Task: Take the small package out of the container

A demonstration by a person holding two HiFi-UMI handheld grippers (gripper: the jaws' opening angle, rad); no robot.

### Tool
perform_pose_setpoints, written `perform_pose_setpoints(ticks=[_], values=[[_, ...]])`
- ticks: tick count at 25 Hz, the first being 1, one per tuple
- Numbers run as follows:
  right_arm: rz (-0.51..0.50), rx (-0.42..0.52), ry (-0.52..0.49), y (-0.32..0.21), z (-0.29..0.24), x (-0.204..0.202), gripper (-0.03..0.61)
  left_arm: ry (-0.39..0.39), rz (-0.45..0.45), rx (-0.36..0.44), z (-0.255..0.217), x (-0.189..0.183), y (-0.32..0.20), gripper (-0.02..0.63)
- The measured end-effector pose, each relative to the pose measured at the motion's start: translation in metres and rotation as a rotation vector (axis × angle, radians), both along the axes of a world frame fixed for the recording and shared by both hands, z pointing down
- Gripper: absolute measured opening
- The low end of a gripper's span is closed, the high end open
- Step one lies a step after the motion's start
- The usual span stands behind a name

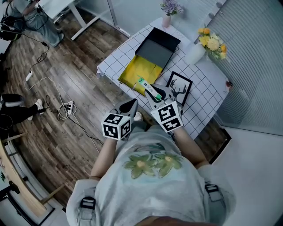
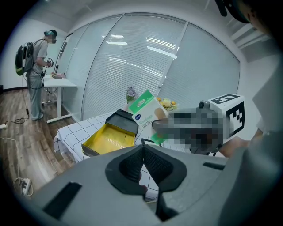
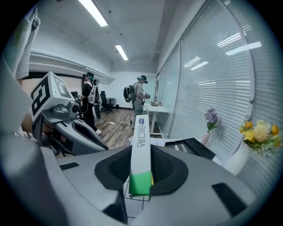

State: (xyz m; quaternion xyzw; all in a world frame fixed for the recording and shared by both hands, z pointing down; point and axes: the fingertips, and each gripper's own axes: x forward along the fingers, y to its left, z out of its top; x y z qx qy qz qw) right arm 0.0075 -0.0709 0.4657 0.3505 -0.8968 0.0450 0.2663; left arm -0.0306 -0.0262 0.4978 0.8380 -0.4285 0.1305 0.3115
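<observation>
My right gripper [image 1: 152, 93] is shut on the small green-and-white package [image 1: 146, 85], holding it edge-on between its pads [image 3: 166, 170] above the table's near edge. The package [image 3: 140, 145] juts forward out of the jaws and also appears in the left gripper view [image 2: 146, 115], lifted clear of the container. The container [image 1: 142, 69] is an open box with a yellow inside and a dark lid [image 1: 157, 44] folded back, lying on the checked tablecloth [image 1: 201, 88]. My left gripper [image 1: 131, 106] hangs just left of the right one, its jaws shut and empty [image 2: 143, 154].
A framed deer picture [image 1: 180, 87] lies right of the container. A white vase of yellow flowers [image 1: 207, 44] and a pink vase of purple flowers [image 1: 167, 13] stand at the far side. Cables and a power strip [image 1: 66, 108] lie on the wooden floor. People stand in the background [image 3: 139, 95].
</observation>
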Motion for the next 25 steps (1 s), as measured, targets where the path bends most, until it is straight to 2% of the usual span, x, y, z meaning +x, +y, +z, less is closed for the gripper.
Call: perform_pose_setpoints(ticks=[7, 11, 19, 25], values=[[-0.015, 0.044, -0.023, 0.025, -0.024, 0.001, 0.087, -0.001, -0.014, 0.008, -0.004, 0.004, 0.02, 0.007], [-0.017, 0.079, -0.038, 0.043, -0.04, 0.009, 0.087, 0.008, -0.004, 0.02, -0.01, 0.019, 0.038, 0.006], [-0.012, 0.113, -0.06, 0.105, -0.053, 0.029, 0.087, 0.013, 0.012, 0.017, -0.008, 0.045, 0.099, 0.007], [0.002, 0.096, -0.059, 0.16, -0.051, 0.046, 0.087, 0.009, 0.028, -0.003, -0.006, 0.058, 0.163, 0.006]])
